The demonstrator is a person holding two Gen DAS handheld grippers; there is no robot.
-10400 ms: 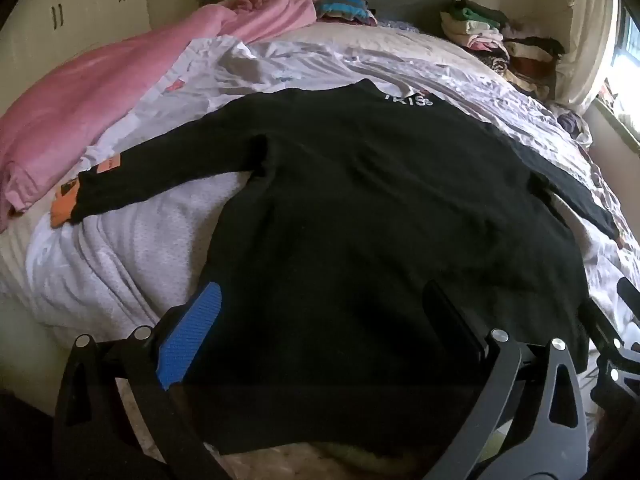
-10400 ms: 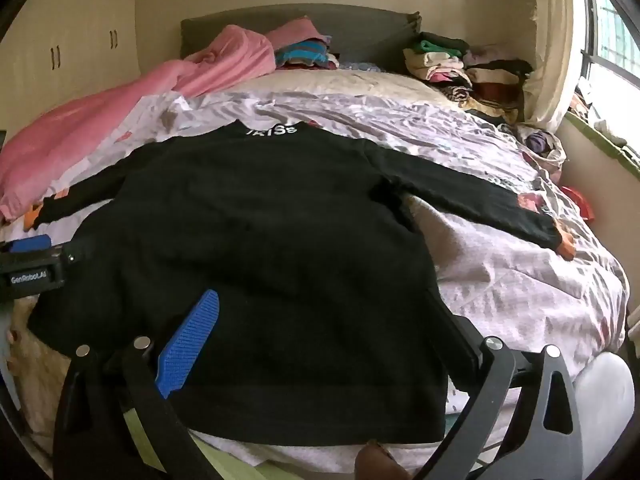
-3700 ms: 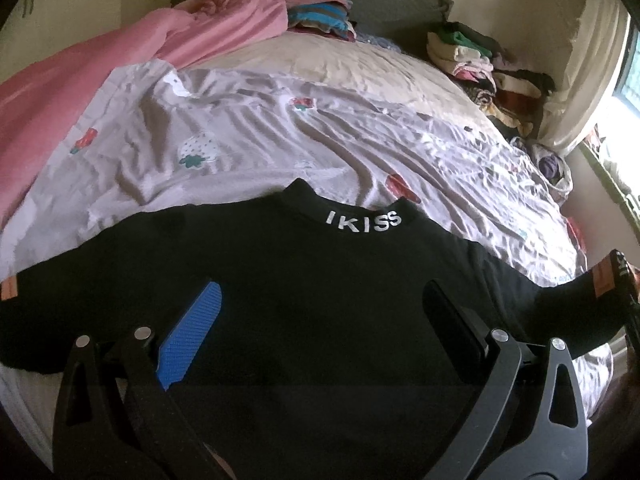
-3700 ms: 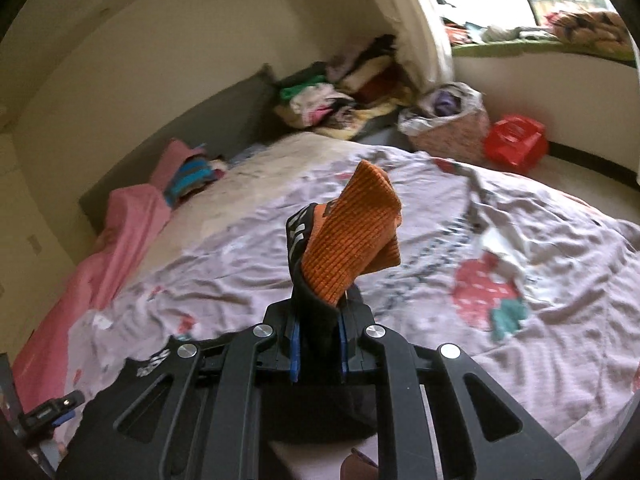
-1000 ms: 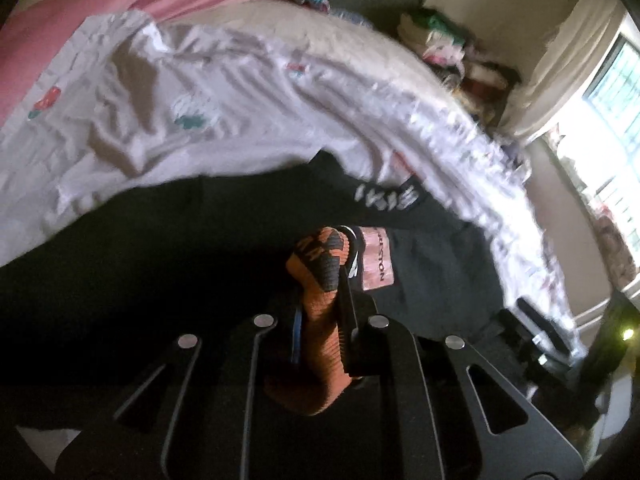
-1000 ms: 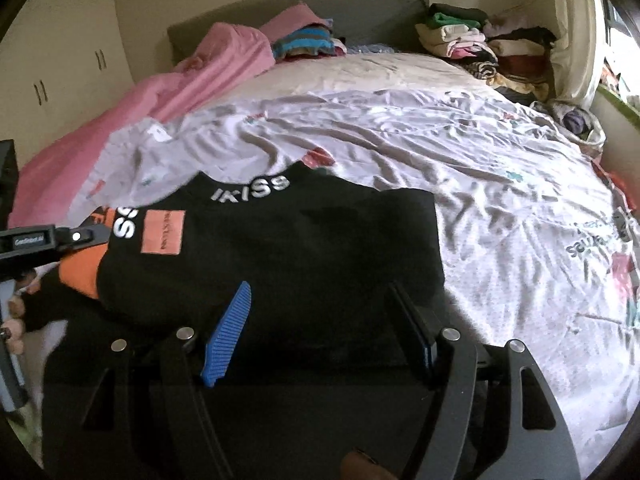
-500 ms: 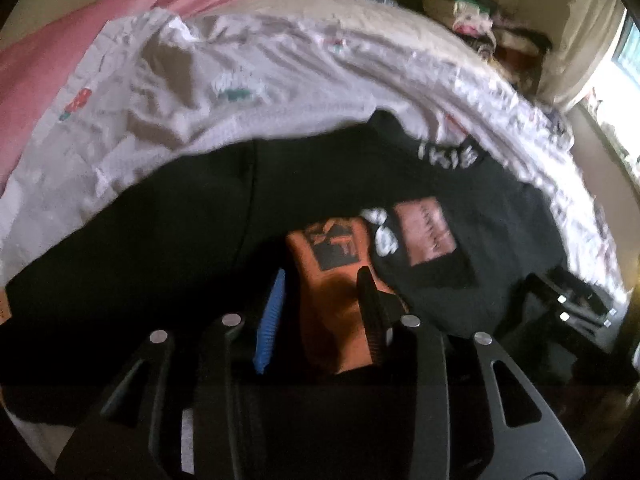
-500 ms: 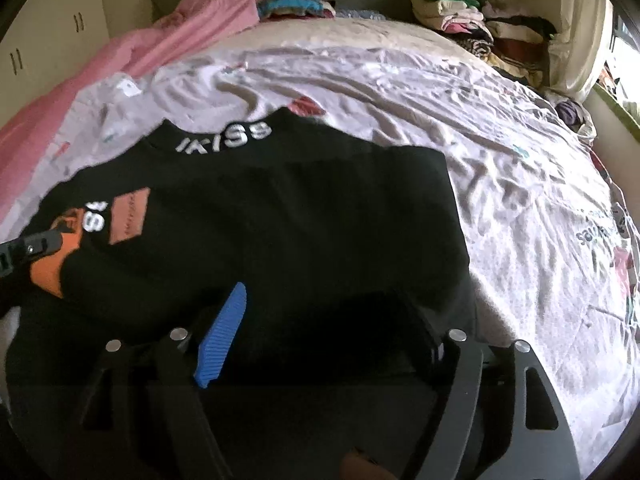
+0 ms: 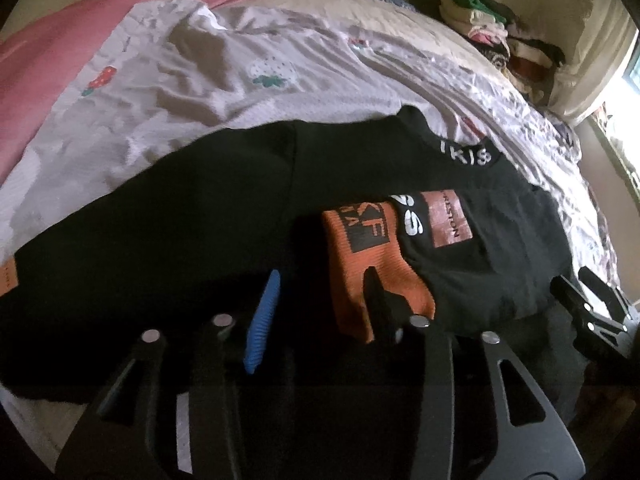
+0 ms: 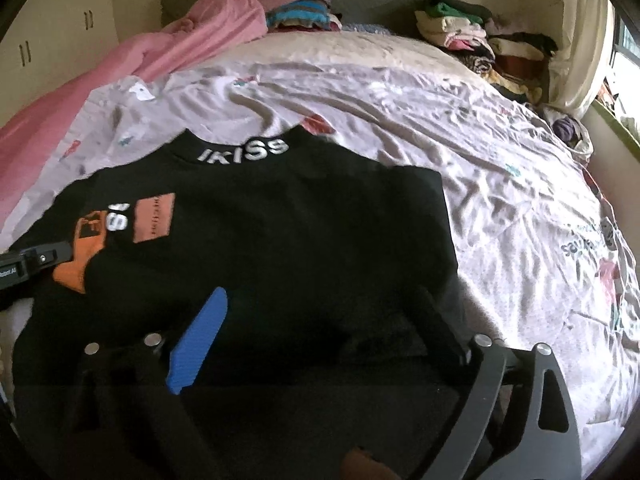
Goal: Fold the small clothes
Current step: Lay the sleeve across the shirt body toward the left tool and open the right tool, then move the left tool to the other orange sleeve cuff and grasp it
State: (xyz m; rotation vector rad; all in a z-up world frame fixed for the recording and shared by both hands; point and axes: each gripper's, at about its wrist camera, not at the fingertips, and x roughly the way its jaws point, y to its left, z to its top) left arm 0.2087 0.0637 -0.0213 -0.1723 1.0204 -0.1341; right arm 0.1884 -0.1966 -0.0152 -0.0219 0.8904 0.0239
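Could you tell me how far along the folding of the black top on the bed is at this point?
Done: the right sleeve is folded across the black top, its orange cuff lying on the chest. In hand: nothing; the left gripper is open around the cuff, and the right gripper is open over the hem. Left: the left sleeve is spread out, and the body is unfolded.

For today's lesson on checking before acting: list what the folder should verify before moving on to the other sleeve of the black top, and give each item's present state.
1. Left gripper open, off the orange cuff: ok.
2. Right gripper open and holding nothing: ok.
3. Right sleeve folded across the black top: ok.
4. Left sleeve folded in: not ok, it lies out sideways.
5. Hem lying flat: cannot tell, hidden behind the grippers.
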